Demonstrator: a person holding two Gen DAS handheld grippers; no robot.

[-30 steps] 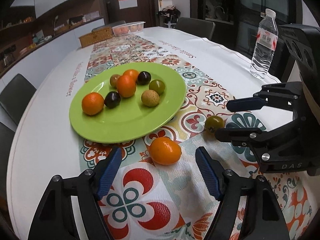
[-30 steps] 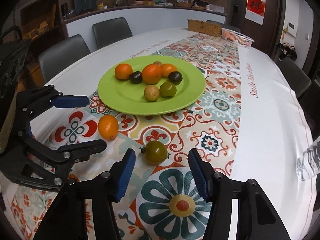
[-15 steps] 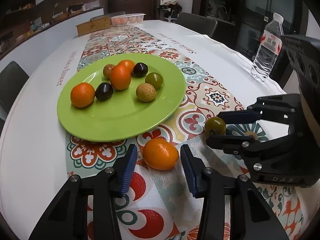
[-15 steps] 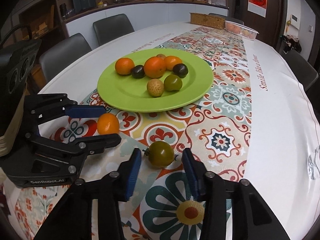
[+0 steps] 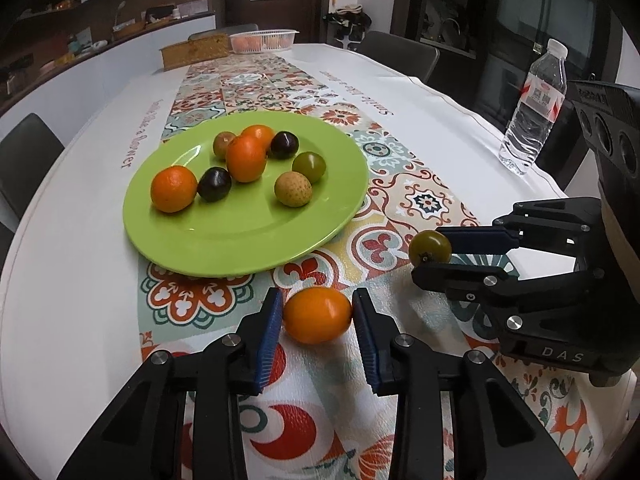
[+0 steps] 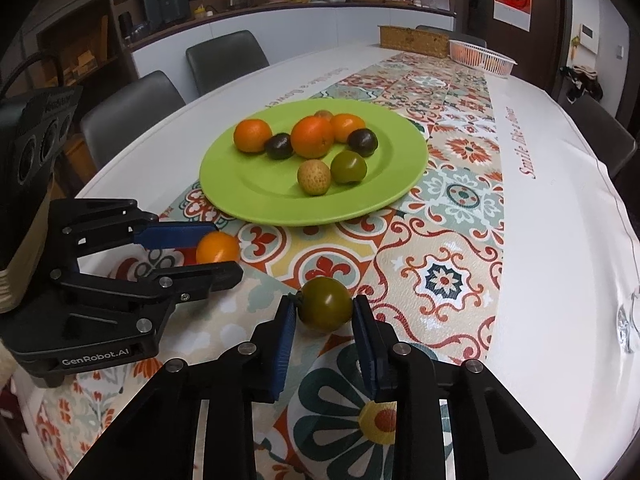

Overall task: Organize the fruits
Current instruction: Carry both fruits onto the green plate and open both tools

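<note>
Since the earlier frame both pairs of jaws have narrowed from wide apart onto their fruits. The left hand-held gripper [image 5: 318,312] is closing on the orange kumquat [image 5: 318,314], which sits between its pads, resting on the desk [image 5: 60,280]. The right hand-held gripper [image 6: 324,312] is clenched on the green tomato [image 6: 326,304]. Each should squeeze gently (both fruits look soft), lift straight up, then carry forward to the green plate [image 5: 240,240] just ahead.
</note>
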